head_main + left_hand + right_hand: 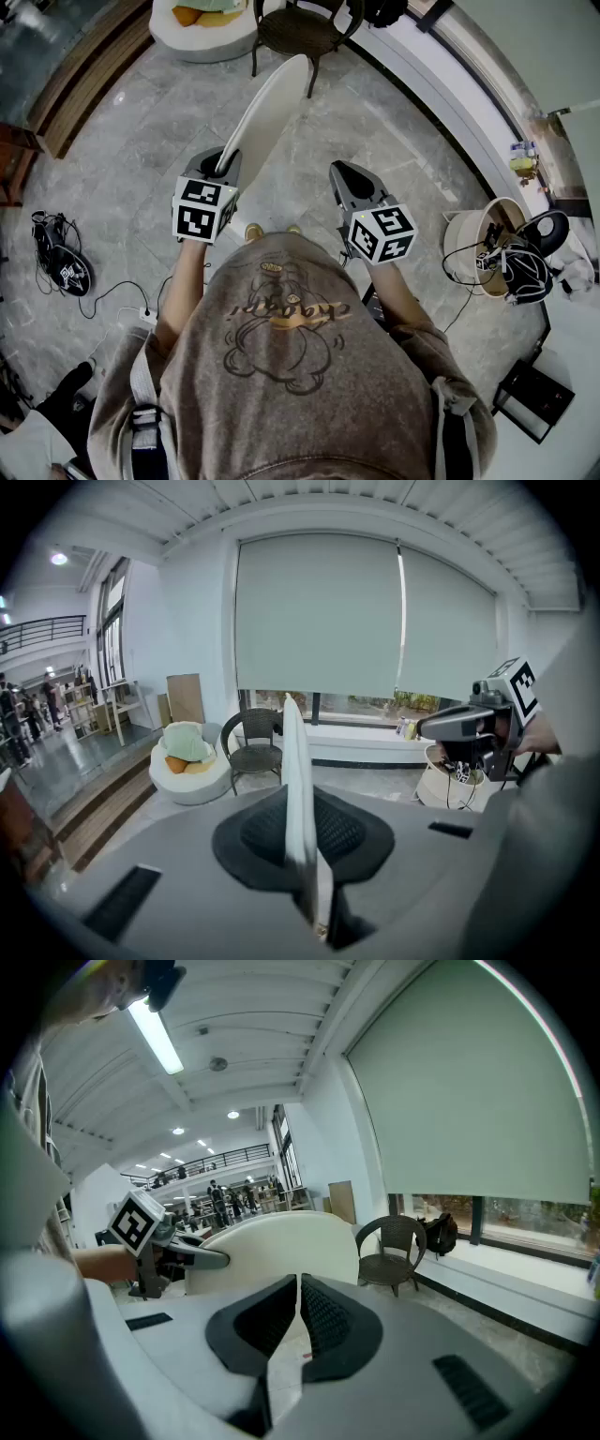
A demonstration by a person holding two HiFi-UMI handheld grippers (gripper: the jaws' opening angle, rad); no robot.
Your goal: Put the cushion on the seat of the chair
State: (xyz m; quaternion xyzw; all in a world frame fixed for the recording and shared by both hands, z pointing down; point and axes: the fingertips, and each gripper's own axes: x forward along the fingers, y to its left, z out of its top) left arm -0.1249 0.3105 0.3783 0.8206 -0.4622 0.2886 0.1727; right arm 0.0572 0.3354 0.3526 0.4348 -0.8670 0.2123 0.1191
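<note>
The cushion [269, 105] is a flat white oval pad. My left gripper [225, 163] is shut on its near edge, and it sticks out ahead towards the dark wicker chair [298, 28]. In the left gripper view the cushion [298, 799] stands edge-on between the jaws, with the chair [255, 748] behind it, its seat bare. My right gripper [340, 172] hovers to the right of the cushion, apart from it, shut with nothing between its pads. From the right gripper view, the cushion [272, 1246] and the left gripper [217, 1259] lie to the left and the chair [394, 1252] is ahead.
A white round pouf [202, 26] with green and orange pillows stands left of the chair. A wooden step [89, 80] runs along the far left. Cables and a headset [61, 262] lie on the floor at left. A basket [487, 246] with gear stands at right by the window ledge [441, 89].
</note>
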